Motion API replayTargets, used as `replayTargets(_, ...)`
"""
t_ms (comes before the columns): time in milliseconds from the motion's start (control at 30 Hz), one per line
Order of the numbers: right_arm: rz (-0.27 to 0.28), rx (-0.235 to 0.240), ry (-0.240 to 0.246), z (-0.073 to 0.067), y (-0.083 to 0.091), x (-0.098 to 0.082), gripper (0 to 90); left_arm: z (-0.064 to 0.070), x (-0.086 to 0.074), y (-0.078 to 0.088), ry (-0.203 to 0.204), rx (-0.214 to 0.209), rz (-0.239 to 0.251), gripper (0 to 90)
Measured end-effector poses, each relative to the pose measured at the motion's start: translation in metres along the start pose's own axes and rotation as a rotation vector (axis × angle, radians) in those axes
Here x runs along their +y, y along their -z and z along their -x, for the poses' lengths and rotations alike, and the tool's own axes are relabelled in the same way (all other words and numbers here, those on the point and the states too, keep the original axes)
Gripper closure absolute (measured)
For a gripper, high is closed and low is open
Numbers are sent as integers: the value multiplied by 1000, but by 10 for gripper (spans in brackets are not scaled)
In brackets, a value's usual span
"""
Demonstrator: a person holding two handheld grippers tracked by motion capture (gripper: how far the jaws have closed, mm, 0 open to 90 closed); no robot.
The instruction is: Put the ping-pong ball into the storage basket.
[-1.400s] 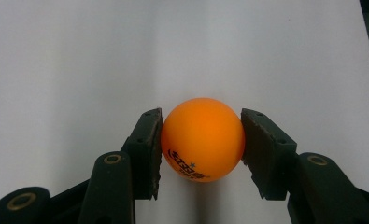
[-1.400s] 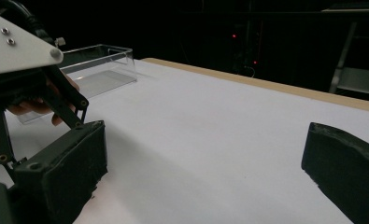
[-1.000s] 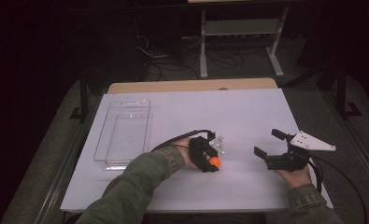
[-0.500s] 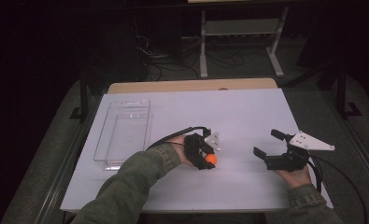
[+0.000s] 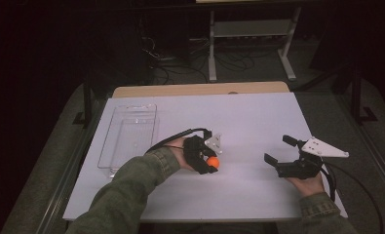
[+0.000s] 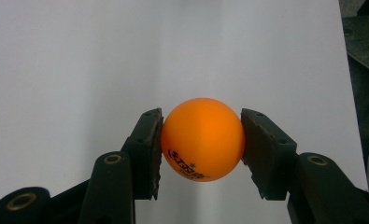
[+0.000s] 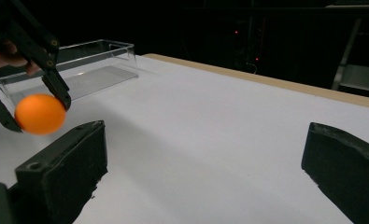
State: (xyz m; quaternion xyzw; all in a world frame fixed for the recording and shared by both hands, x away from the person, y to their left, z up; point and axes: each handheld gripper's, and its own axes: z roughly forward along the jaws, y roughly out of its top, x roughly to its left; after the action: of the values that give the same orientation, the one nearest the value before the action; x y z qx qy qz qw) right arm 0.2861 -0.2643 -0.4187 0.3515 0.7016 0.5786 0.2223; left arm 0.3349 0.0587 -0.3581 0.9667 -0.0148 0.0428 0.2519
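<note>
Low in the centre of the high view, the left hand-held gripper [image 5: 210, 163] is clamped on the ball [image 6: 202, 139] at its widest girth, probably so the smooth sphere cannot squirt out. The right hand-held gripper [image 5: 279, 155], lower right, sits on the worktop [image 5: 258, 117] with jaws apart, seemingly idle. The tray [image 5: 129, 134] at centre-left looks a likely destination.

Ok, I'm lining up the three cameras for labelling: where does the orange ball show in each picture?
High view: the orange ball sits below centre, at the left claw.
Left gripper view: the ball is near centre, pinched between both jaws.
Right gripper view: the ball is at the left edge, above the near jaw.
Shared landmark: the clear tray beyond it; the left gripper view misses it.
</note>
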Motion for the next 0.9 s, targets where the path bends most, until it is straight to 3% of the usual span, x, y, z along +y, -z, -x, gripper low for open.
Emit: replayTargets(900, -14, -1, 9, -1, -1, -1, 0, -3, -18, 48, 30, 76, -3, 505)
